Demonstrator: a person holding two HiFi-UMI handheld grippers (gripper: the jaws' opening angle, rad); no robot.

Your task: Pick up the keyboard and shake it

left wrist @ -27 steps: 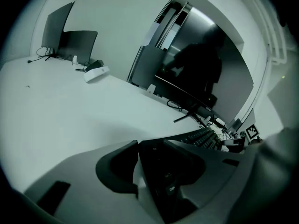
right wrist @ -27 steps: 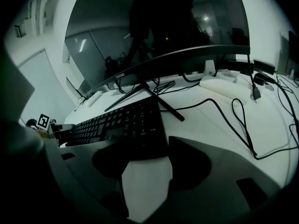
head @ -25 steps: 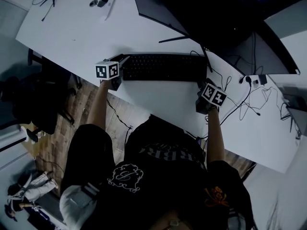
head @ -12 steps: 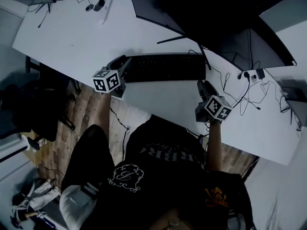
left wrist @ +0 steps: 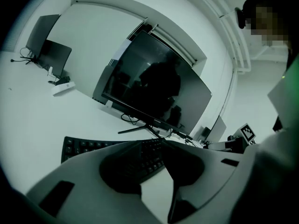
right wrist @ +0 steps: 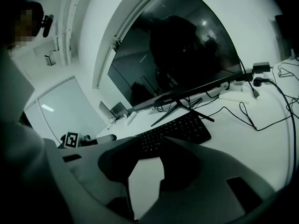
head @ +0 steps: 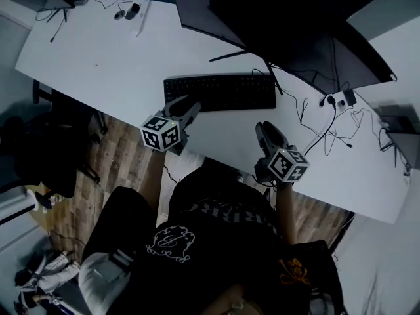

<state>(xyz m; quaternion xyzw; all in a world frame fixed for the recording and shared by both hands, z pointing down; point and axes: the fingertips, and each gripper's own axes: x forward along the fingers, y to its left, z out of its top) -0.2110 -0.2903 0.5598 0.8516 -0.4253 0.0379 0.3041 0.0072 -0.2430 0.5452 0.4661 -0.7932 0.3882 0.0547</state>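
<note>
Having just closed partway, left gripper (head: 191, 105) and right gripper (head: 262, 128) jaws hold nothing.

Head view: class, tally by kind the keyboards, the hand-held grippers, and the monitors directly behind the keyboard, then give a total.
Keyboard: 1
Monitor: 1
Hand-held grippers: 2, the left hand-held gripper and the right hand-held gripper
Total: 4
</note>
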